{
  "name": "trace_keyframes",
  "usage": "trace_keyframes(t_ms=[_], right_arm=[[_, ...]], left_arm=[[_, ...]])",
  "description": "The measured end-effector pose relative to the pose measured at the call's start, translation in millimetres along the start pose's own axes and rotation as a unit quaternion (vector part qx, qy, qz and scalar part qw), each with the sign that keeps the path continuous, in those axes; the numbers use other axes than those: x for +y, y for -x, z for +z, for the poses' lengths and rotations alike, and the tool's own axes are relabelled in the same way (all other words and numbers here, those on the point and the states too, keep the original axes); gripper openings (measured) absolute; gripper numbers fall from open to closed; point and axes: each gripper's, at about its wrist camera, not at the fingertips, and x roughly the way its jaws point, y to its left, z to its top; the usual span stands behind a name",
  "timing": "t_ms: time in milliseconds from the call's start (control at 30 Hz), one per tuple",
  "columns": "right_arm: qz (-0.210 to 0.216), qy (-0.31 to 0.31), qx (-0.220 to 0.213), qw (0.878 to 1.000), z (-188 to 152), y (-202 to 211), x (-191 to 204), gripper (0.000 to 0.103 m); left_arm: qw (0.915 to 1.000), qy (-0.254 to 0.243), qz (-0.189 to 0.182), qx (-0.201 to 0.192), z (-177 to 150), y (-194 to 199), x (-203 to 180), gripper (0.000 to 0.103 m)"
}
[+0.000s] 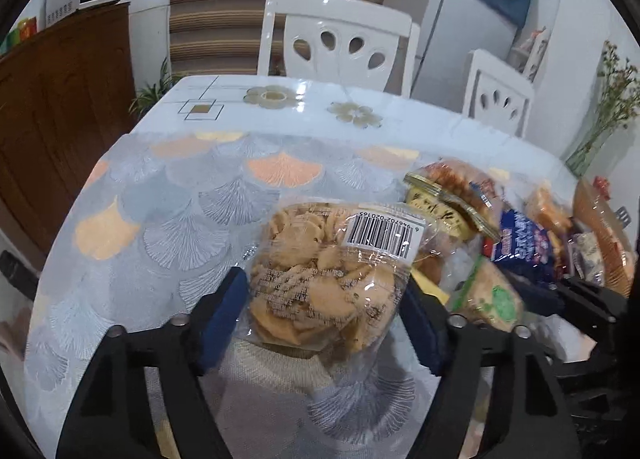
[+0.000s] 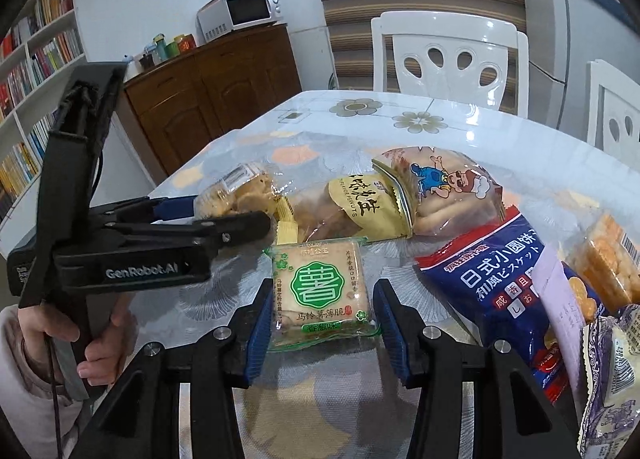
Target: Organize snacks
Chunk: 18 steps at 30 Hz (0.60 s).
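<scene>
My left gripper [image 1: 320, 311] has its jaws about half apart around the clear bag of biscuits [image 1: 324, 275], pads pressing its sides, near the left end of the snack pile. My right gripper [image 2: 322, 319] stands narrower, its blue pads closed against both sides of the small potato-crisp packet [image 2: 322, 289] near the table's front edge. I judge the sorting barely begun: the yellow peanut bag [image 2: 370, 207], the cartoon biscuit bag [image 2: 440, 187] and the blue biscuit bag [image 2: 492, 283] lie jumbled, touching and overlapping, toward the table's right side. The left half of the table [image 1: 168, 219] is bare mat up to its left edge, with open room to set things down; the far edge by the white chair [image 1: 336, 43] is free too.
</scene>
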Motion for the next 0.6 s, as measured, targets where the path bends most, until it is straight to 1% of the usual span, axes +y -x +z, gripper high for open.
trace_keyframes(t_ms=[33, 167, 300, 433, 600], right_arm=[[0.0, 0.0, 0.0, 1.0, 0, 0, 0, 0.048], [0.004, -0.002, -0.004, 1.0, -1, 1, 0, 0.048], [0.012, -0.005, -0.018, 1.0, -2, 5, -2, 0.048], [0.018, -0.005, -0.034, 0.999, -2, 12, -2, 0.048], [0.018, 0.002, -0.056, 0.998, -3, 22, 3, 0.048]], left_arm=[[1.0, 0.0, 0.0, -0.002, 0, 1, 0, 0.067], [0.9998, -0.002, 0.013, -0.014, -2, 5, -3, 0.065], [0.999, 0.022, 0.015, -0.037, -3, 14, 5, 0.065], [0.9976, 0.045, 0.019, -0.05, -3, 18, 13, 0.065], [0.997, 0.053, 0.029, -0.048, -2, 17, 16, 0.064]])
